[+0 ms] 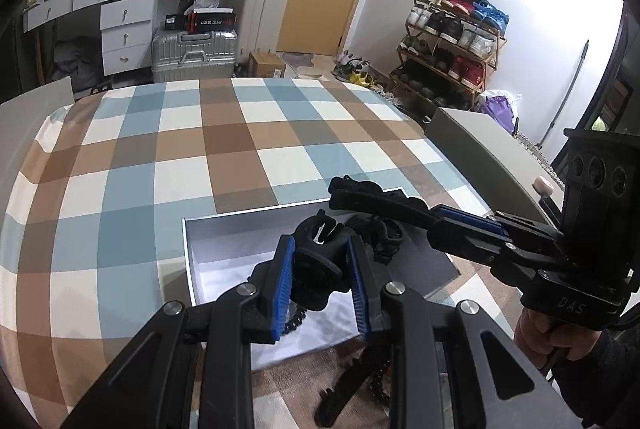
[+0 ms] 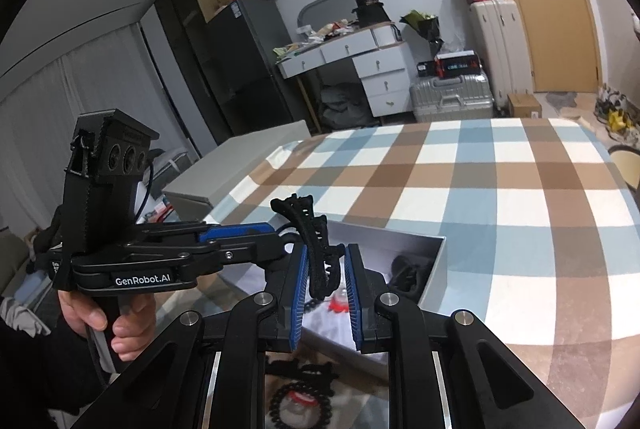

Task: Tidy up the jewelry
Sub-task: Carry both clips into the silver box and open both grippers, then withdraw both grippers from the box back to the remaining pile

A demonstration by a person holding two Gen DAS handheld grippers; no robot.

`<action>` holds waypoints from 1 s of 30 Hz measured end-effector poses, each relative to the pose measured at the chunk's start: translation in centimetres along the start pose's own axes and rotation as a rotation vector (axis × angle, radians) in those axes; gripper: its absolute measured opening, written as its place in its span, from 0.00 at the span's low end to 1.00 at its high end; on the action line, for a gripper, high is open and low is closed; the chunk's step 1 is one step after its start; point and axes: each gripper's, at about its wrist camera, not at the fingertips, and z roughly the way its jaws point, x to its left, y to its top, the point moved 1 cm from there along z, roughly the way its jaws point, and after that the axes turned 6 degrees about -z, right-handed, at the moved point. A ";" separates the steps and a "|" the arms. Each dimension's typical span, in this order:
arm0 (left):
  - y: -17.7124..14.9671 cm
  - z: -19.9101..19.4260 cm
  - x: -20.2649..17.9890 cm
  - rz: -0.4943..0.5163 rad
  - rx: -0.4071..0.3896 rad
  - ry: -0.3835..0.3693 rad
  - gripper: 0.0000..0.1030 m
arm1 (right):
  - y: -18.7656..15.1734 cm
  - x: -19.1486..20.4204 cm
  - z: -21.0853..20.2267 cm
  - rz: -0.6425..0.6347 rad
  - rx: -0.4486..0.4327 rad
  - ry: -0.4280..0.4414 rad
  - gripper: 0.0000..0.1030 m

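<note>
The black hair clips were the things you were sorting, and you held one in each hand over the open white box [image 1: 192, 253] on the checked tablecloth [image 1: 160, 157].

On the left, your left hand-held gripper [image 1: 320, 269] was closed tight on a round black hair clip [image 1: 320, 261]. Its blue pads squeezed the clip from both sides, so it could not drop. You held it right above the box, pointing down. I think that was so the clip could go straight in.

In the middle, a few dark things [image 1: 384, 233] already lay inside the box. They were too dark for me to tell what they were. A string of black beads [image 2: 300, 405] lay close to you, below the grippers, not yet in the box.

On the right, your right hand-held gripper [image 2: 328, 281] was clamped on a long black claw clip [image 2: 316, 245]. The clip stood up between the pads, its toothed end sticking out past them. It hung over the near part of the box too, close to the other clip. The two were very near, so they could bump.
</note>
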 end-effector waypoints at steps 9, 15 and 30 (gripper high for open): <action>0.3 0.5 0.1 0.006 -0.010 -0.008 0.21 | -0.1 -0.5 1.0 0.016 0.010 0.013 0.17; 0.3 0.1 0.9 -0.031 -0.006 0.003 0.56 | 0.0 -0.7 0.7 0.036 -0.006 0.000 0.22; -1.4 -2.5 0.2 -0.059 -0.040 0.079 0.57 | -0.2 1.1 -3.9 0.038 -0.097 -0.037 0.67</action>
